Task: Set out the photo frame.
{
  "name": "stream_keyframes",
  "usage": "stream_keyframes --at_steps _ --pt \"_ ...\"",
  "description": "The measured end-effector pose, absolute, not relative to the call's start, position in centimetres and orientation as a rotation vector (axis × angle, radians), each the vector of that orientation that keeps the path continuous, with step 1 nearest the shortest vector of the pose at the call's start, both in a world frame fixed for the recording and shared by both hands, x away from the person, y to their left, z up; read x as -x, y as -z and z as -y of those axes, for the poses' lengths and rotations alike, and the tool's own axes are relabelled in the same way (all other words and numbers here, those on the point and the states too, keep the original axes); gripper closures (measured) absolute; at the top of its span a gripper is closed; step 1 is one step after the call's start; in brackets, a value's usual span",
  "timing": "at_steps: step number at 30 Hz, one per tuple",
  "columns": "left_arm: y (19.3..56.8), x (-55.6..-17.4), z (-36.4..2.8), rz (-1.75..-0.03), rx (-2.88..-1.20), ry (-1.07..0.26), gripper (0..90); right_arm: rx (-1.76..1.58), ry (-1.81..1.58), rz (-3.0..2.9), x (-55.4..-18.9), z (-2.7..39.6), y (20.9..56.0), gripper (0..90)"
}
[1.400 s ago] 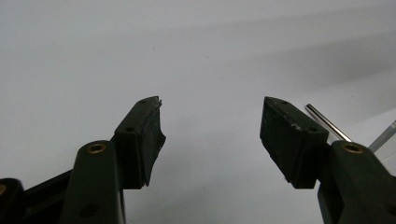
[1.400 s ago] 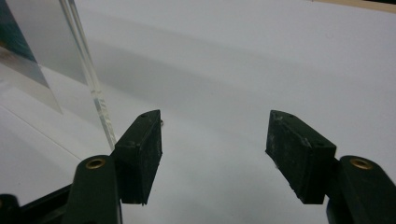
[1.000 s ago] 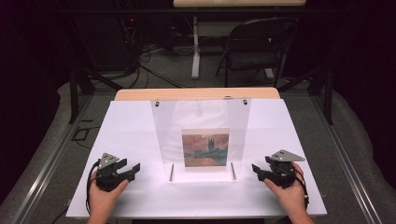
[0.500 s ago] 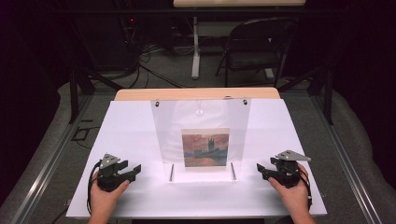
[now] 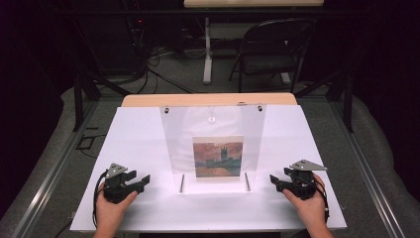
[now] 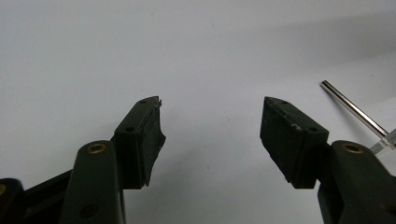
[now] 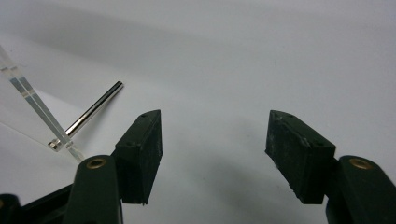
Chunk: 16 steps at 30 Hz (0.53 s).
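Left gripper [image 5: 143, 179], right gripper [image 5: 274, 180]: matte black jaws wide, empty; clear acrylic stand [image 5: 213, 144], metal pins.

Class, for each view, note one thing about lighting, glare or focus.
High view: bright white table, dark surroundings, a glare spot on the clear acrylic picture stand. Left gripper view: black jaws blurred, soft shadows on the table. Right gripper view: thin metal rod glints, acrylic edge catches light.
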<state>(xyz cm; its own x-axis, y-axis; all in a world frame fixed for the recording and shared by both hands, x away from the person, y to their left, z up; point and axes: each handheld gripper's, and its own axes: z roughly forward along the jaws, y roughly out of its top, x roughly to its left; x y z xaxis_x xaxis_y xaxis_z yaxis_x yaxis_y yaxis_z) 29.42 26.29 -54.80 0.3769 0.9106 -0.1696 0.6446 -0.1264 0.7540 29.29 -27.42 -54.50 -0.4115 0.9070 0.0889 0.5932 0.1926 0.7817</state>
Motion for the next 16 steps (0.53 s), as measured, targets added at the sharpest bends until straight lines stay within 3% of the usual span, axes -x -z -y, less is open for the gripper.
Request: stream_keyframes --at_steps 16 --pt "54.82 -29.52 -26.33 -1.359 -1.848 -0.421 38.6 -1.413 -1.089 -2.086 -29.35 27.24 54.70 35.5"
